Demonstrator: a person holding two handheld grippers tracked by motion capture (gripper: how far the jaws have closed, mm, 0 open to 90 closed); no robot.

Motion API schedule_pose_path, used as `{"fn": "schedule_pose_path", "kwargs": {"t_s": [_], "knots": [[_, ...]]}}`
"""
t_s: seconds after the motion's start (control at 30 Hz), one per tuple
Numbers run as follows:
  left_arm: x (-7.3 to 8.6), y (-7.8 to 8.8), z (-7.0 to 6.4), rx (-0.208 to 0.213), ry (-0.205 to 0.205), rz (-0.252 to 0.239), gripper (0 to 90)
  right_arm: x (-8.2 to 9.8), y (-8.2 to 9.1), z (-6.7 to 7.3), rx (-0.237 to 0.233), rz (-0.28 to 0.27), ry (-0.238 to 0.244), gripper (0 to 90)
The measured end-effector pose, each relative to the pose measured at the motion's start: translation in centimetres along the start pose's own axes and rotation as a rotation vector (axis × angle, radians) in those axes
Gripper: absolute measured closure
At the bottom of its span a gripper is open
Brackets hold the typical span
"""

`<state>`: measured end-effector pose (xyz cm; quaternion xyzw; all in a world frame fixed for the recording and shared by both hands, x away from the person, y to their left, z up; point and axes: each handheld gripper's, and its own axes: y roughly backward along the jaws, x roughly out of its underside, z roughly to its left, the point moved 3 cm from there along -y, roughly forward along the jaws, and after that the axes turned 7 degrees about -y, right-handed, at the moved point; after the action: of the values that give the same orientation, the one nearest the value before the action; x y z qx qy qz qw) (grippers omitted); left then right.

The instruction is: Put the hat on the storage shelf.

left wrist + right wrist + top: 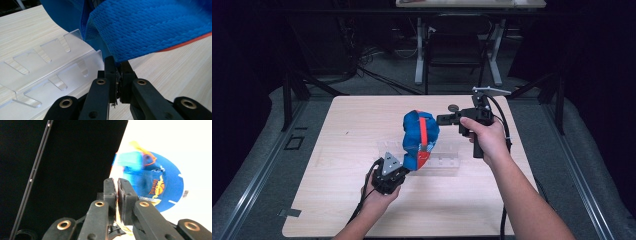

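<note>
Left tongs clamped on blue cap over clear rack on counter. Right tongs beside cap, nearly shut, nothing between.

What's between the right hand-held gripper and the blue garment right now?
Nothing: in the high view, the right hand-held gripper is just short of the blue garment, with bare table in the gap.

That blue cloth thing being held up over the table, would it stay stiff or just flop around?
Probably floppy: the blue cloth sags in folds from the left gripper, which pinches its stitched edge. It looks light, since that small pinch holds it up. The woven mesh seems unlikely to slip.
</note>
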<state>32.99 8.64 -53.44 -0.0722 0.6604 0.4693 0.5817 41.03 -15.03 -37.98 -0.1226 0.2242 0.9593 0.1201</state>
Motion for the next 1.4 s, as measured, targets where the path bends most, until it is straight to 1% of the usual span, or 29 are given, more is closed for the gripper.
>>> {"fn": "schedule_pose_path", "kwargs": {"t_s": [0.07, 0.17, 0.2, 0.3, 0.37, 0.4, 0.43, 0.57, 0.6, 0.73, 0.83, 0.87, 0.9, 0.93, 1.1, 1.27, 1.33, 1.4], "knots": [[0.0, 0.0, 0.0, 0.002, 0.002, -0.001, 88.2, 0.0, 0.3, -0.1, 0.011, -0.013, -0.003, 84.0], [0.0, 0.0, 0.0, 0.002, 0.0, -0.001, 88.2, 0.0, 0.6, -0.4, 0.024, -0.013, 0.005, 82.2], [0.0, 0.0, 0.0, 0.003, 0.0, 0.003, 88.2, 0.1, 0.7, -0.5, 0.029, -0.021, 0.006, 81.3], [-0.1, 0.0, 0.1, 0.002, 0.014, -0.001, 88.1, 0.2, 0.9, -0.6, 0.046, -0.033, 0.018, 78.9], [-0.1, -0.1, 0.2, 0.003, 0.019, -0.002, 88.1, 0.3, 1.0, -0.6, 0.083, -0.041, 0.04, 78.2], [-0.1, -0.1, 0.3, 0.003, 0.018, -0.002, 88.0, 0.4, 1.0, -0.6, 0.109, -0.048, 0.062, 77.4], [-0.1, -0.1, 0.3, 0.004, 0.024, -0.001, 88.0, 0.5, 1.0, -0.6, 0.124, -0.046, 0.073, 76.8], [-0.1, -0.1, 0.4, 0.006, 0.034, -0.001, 87.9, 0.9, 1.1, -0.6, 0.171, -0.052, 0.114, 74.6], [-0.1, 0.0, 0.4, 0.006, 0.035, 0.0, 87.9, 1.1, 1.1, -0.6, 0.188, -0.052, 0.128, 73.8], [-0.2, 0.2, 0.3, 0.014, 0.035, -0.003, 87.9, 1.4, 1.2, -0.5, 0.229, -0.058, 0.161, 71.9], [-0.1, 0.3, 0.3, 0.011, 0.032, -0.001, 87.8, 1.6, 1.3, -0.7, 0.246, -0.061, 0.171, 71.2], [-0.1, 0.3, 0.3, 0.011, 0.034, 0.001, 87.5, 1.7, 1.4, -0.8, 0.259, -0.063, 0.17, 71.1], [-0.1, 0.4, 0.3, 0.009, 0.035, -0.001, 87.3, 1.7, 1.4, -0.9, 0.268, -0.064, 0.177, 71.0], [-0.1, 0.4, 0.3, 0.01, 0.036, -0.002, 87.1, 1.7, 1.5, -1.0, 0.287, -0.06, 0.185, 70.8], [-0.2, 0.5, 0.4, 0.012, 0.045, -0.013, 86.3, 2.0, 1.5, -1.5, 0.33, -0.074, 0.203, 70.0], [-0.3, 0.6, 0.4, 0.018, 0.046, -0.023, 81.6, 2.2, 1.4, -1.9, 0.372, -0.076, 0.221, 68.7], [-0.3, 0.7, 0.4, 0.01, 0.044, -0.022, 81.1, 2.3, 1.3, -2.0, 0.389, -0.083, 0.232, 68.1], [-0.3, 0.7, 0.5, 0.012, 0.044, -0.022, 79.4, 2.3, 1.4, -2.1, 0.403, -0.085, 0.241, 67.3]]}}
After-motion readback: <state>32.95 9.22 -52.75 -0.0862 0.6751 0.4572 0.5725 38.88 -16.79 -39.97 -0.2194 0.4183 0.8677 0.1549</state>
